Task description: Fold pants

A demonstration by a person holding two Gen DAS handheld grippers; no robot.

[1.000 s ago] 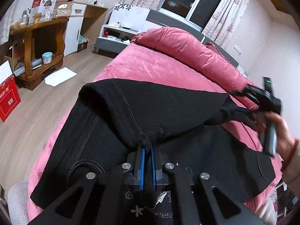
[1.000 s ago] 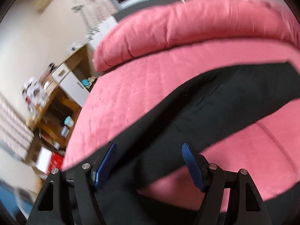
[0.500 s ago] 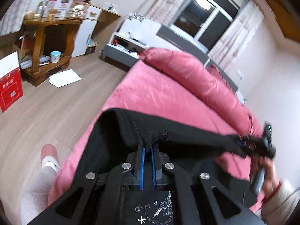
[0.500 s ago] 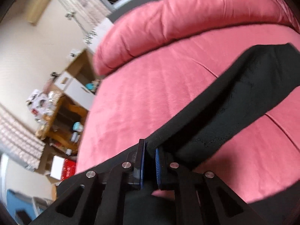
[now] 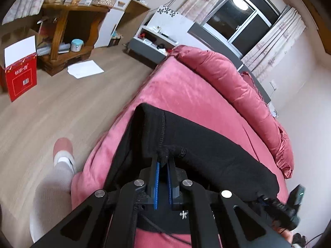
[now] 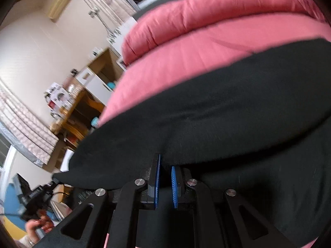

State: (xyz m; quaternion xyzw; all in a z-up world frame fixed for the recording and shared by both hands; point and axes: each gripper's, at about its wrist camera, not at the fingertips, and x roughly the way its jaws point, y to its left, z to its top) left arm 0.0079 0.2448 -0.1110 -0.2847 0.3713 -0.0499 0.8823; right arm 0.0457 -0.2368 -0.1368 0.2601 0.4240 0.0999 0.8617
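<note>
Pink bed (image 5: 186, 86) fills mid-frame, with our black pants (image 5: 206, 148) draped across it.
We pinch a bunched fold in our left gripper (image 5: 162, 163), jaws nearly closed, and our right gripper (image 6: 165, 165) clamps the pants' edge at lower centre (a wooden shelf (image 5: 68, 20) stands upper left).

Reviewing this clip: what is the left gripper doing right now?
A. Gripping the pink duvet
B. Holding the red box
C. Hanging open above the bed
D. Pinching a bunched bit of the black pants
D: the left gripper is closed on a bunched fold of the black pants.
</note>
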